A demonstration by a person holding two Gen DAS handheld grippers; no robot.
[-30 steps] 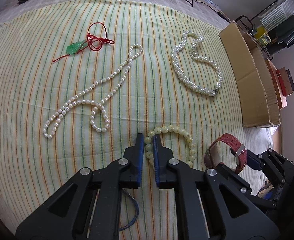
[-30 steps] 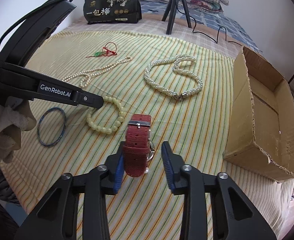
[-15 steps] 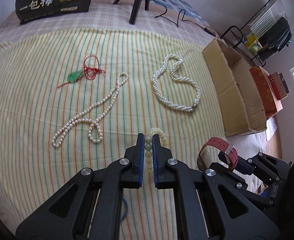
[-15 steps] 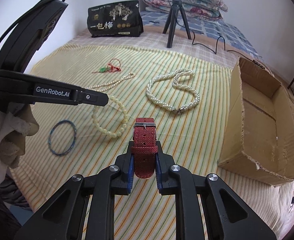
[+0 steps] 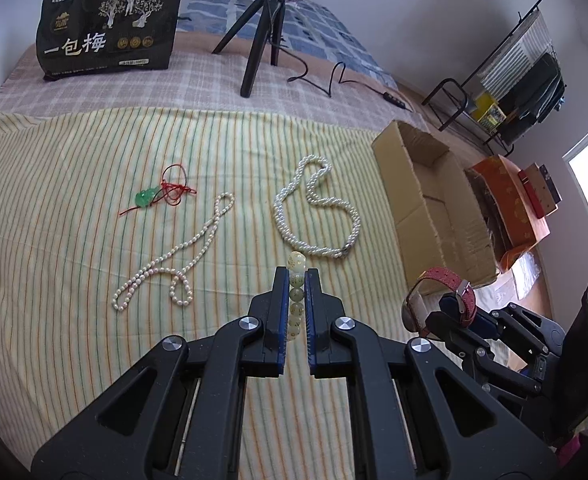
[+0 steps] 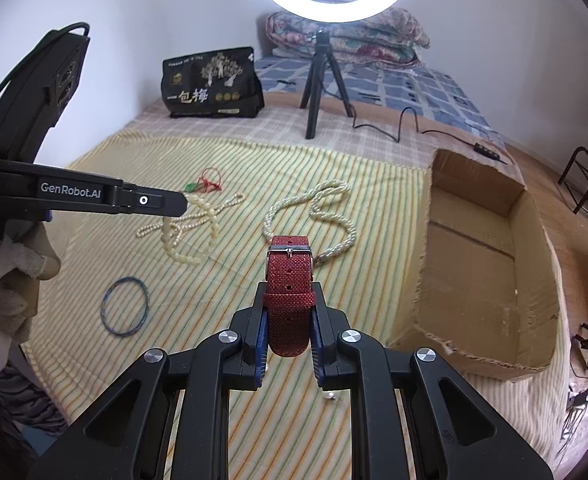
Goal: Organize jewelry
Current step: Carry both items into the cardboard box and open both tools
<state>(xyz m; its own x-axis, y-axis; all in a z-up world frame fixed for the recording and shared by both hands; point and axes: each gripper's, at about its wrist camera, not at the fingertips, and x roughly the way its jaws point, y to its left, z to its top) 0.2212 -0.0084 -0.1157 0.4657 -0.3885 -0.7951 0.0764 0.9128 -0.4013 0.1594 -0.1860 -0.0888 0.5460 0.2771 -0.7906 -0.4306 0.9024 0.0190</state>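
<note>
My left gripper (image 5: 296, 280) is shut on a pale green bead bracelet (image 5: 296, 276) and holds it up above the striped cloth; the bracelet hangs from it in the right wrist view (image 6: 176, 236). My right gripper (image 6: 288, 300) is shut on a red woven watch (image 6: 289, 276), also lifted, which shows at the right of the left wrist view (image 5: 446, 294). A thin pearl strand (image 5: 174, 264), a thick pearl necklace (image 5: 314, 216) and a green pendant on red cord (image 5: 162, 194) lie on the cloth. A blue bangle (image 6: 125, 306) lies near the front left.
An open cardboard box (image 6: 490, 264) lies at the right edge of the bed. A black snack bag (image 5: 108, 28) and a black tripod (image 5: 264, 28) with its cable stand at the back. A metal rack (image 5: 506, 80) and orange boxes (image 5: 510, 204) stand beyond the bed.
Both grippers have risen and pulled back, lifting the bead bracelet and the red watch off the cloth. The right gripper shut on the watch during this time.
</note>
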